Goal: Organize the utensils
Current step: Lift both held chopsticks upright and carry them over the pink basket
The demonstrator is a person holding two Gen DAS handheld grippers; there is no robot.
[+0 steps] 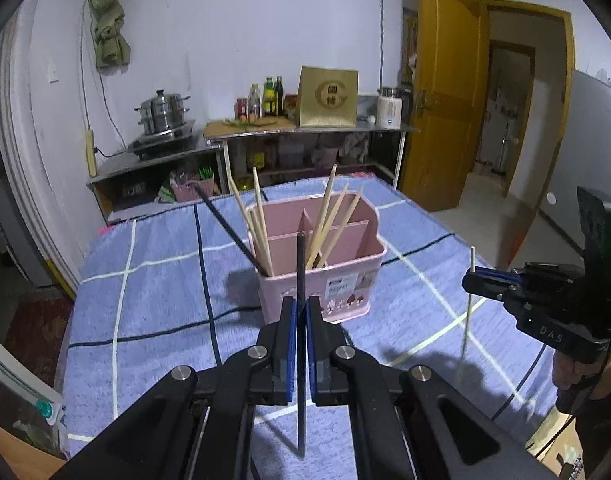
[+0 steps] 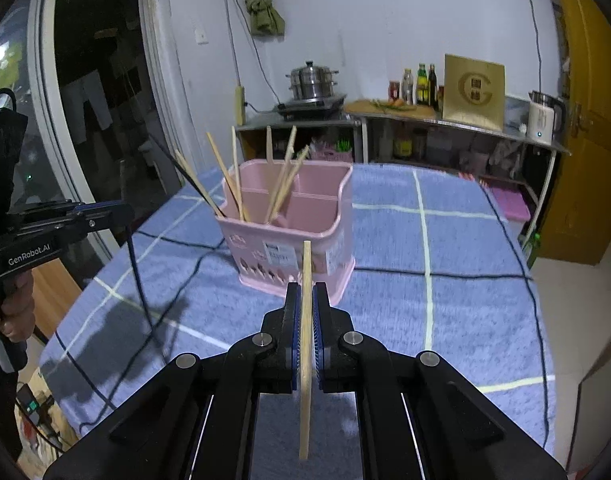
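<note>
The worktop (image 1: 153,304) is covered by a blue cloth with pale and dark grid lines, and everything else is placed here relative to the pink utensil holder (image 1: 321,272) standing near its middle. Behind the holder, against the white wall, runs a steel shelf unit (image 1: 305,132) carrying a stacked steel steamer pot (image 1: 163,112) on a hob, a row of bottles (image 1: 267,98), a gold box (image 1: 327,96) and a white kettle (image 1: 389,110); to the holder's right an orange door (image 1: 445,92) stands open. The holder is split by inner walls into compartments, and several pale wooden chopsticks (image 1: 325,220) lean out of them, together with one black chopstick (image 1: 229,230) slanting out to the upper left; these sticks crowd the openings. In front of the holder the left gripper (image 1: 301,312) has its jaws pressed together on a dark chopstick (image 1: 301,264), held upright with its top showing against the holder's front wall and its lower end hanging below the jaws. To the holder's right, the right gripper (image 2: 306,300) likewise pinches a pale wooden chopstick (image 2: 305,344) upright between nearly closed jaws, clear of the cloth and not touching the holder.
</note>
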